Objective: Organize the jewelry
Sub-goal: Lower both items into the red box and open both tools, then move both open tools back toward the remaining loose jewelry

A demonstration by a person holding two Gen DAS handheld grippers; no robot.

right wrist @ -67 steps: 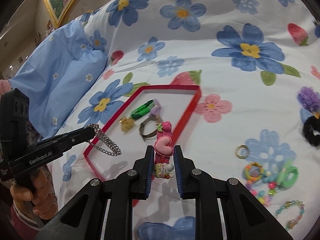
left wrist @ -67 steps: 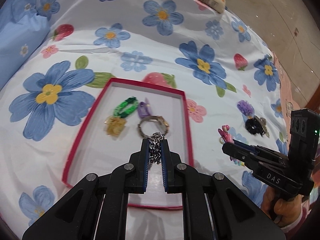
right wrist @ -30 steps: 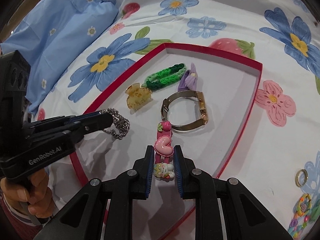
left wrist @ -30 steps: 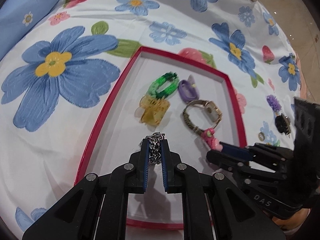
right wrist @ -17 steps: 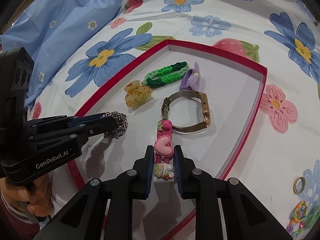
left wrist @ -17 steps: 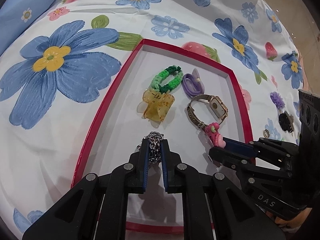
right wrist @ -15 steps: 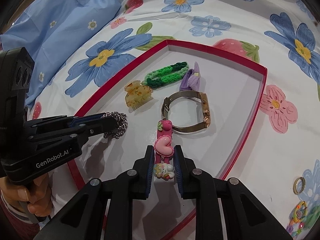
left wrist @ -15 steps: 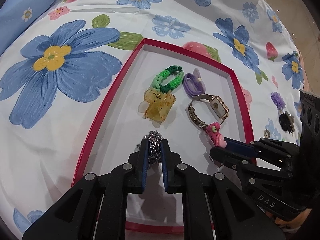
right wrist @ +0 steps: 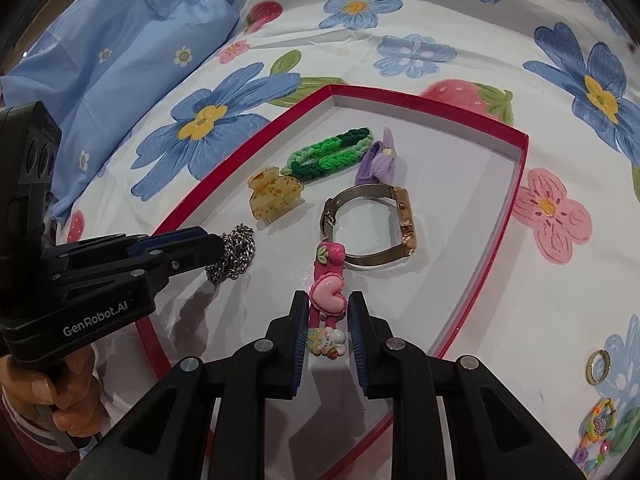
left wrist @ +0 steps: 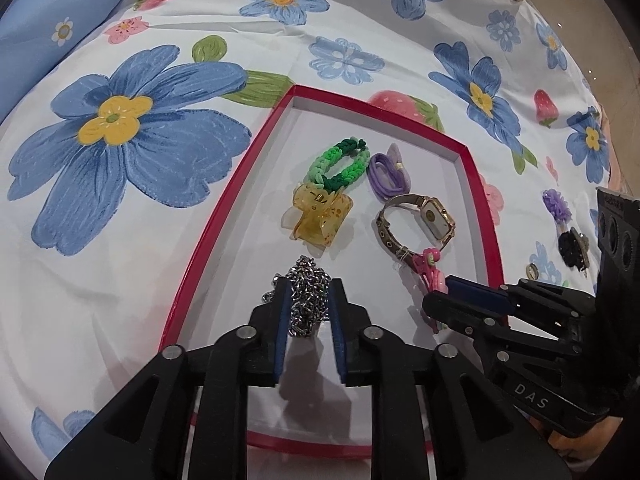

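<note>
— Left wrist view: your red-rimmed tray (left wrist: 208, 232) lies on the flowered bedspread (left wrist: 120, 160). What sits inside?

— At the far end you have a green braided band (left wrist: 340, 162) beside a purple hair tie (left wrist: 386, 170). Nearer lie a yellow claw clip (left wrist: 320, 216) and a gold watch (left wrist: 416, 220), the watch to the right.

— And your grippers?

— Your left gripper (left wrist: 307, 300) has its jaws opening, a bunched silver chain (left wrist: 306, 296) between them on the tray floor at its near left; the pads look just clear of it. Your right gripper (right wrist: 329, 320) stands narrow around a pink heart hair clip (right wrist: 326, 292). Its far tip touches the watch strap, but whether the pads press it you cannot tell.

— What about the surroundings?

— Right of the tray, on the bedspread, you see a purple scrunchie (left wrist: 557, 205), a black one (left wrist: 572, 246), a small gold ring (right wrist: 599, 366) and bright beaded pieces (right wrist: 600, 436). A blue pillow (right wrist: 120, 52) rests at the far left. Your hand (right wrist: 48, 400) grips the left handle.
</note>
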